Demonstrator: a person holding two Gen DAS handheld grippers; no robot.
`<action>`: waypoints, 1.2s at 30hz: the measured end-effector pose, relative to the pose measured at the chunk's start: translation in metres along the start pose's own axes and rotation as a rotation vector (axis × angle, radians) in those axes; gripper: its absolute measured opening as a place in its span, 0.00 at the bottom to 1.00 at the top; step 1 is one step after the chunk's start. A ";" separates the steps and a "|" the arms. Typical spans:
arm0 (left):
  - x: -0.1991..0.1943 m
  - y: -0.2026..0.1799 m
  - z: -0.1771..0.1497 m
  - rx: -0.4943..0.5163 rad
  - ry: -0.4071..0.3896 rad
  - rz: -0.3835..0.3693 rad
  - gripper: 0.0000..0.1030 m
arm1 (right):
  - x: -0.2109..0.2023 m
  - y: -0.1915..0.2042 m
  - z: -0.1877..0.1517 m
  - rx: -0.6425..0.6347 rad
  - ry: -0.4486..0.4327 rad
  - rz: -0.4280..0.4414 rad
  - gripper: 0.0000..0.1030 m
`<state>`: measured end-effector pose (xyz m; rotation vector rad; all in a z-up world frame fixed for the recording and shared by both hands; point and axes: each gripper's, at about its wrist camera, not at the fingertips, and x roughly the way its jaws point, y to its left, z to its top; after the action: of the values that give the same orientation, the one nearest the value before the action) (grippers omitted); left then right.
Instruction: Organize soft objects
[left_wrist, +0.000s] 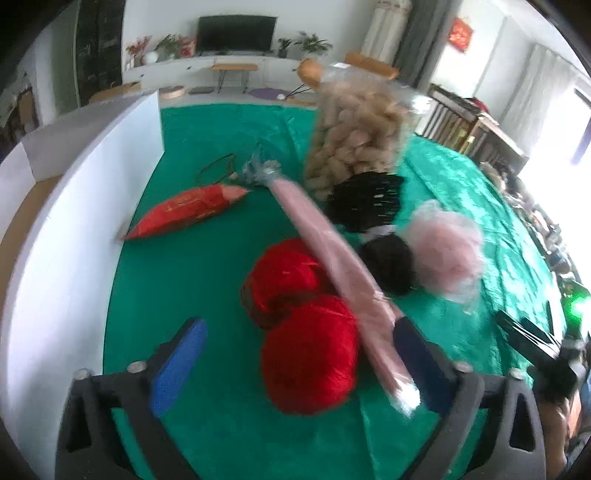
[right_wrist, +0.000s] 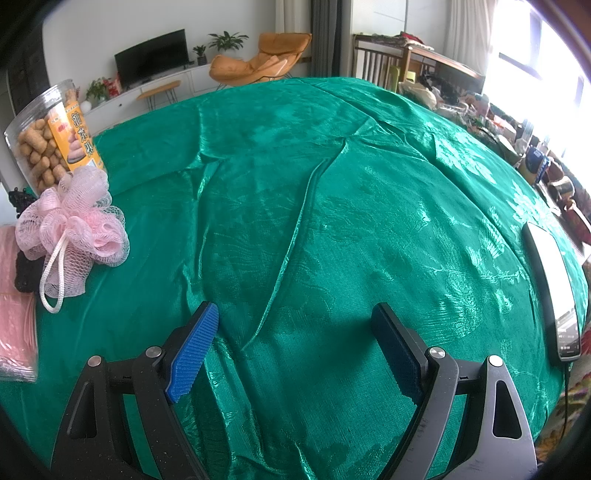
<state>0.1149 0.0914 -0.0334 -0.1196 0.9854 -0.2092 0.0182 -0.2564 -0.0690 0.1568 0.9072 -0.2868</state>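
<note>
In the left wrist view my left gripper (left_wrist: 295, 354) is open, its jaws wide apart over two red yarn balls (left_wrist: 306, 350). A long pink wrapped pack (left_wrist: 332, 258) lies slanted across them and rests against my right finger (left_wrist: 417, 354). A black yarn ball (left_wrist: 388, 262), a black tufted thing (left_wrist: 365, 203) and a pink mesh bath pouf (left_wrist: 447, 251) lie beyond. In the right wrist view my right gripper (right_wrist: 295, 350) is open and empty over bare green cloth. The pouf (right_wrist: 74, 229) and the pink pack (right_wrist: 14, 302) are at its far left.
A clear jar of peanut-shaped snacks (left_wrist: 354, 129) stands behind the soft things; it also shows in the right wrist view (right_wrist: 51, 136). A red snack packet (left_wrist: 184, 210) lies near a white box wall (left_wrist: 74, 240). A phone (right_wrist: 554, 295) lies at the right edge of the green tablecloth (right_wrist: 332, 184).
</note>
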 end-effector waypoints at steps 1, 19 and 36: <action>0.005 0.004 0.001 -0.024 0.018 -0.004 0.69 | 0.000 0.000 0.000 0.000 0.000 0.000 0.84; -0.025 0.009 -0.020 0.012 0.065 -0.088 0.40 | 0.000 0.000 0.000 0.000 0.000 -0.001 0.84; 0.021 0.013 -0.047 0.119 0.042 0.175 0.95 | 0.000 0.000 0.000 0.001 0.000 -0.001 0.84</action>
<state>0.0880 0.0993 -0.0787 0.0799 1.0169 -0.1100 0.0186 -0.2560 -0.0690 0.1575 0.9070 -0.2878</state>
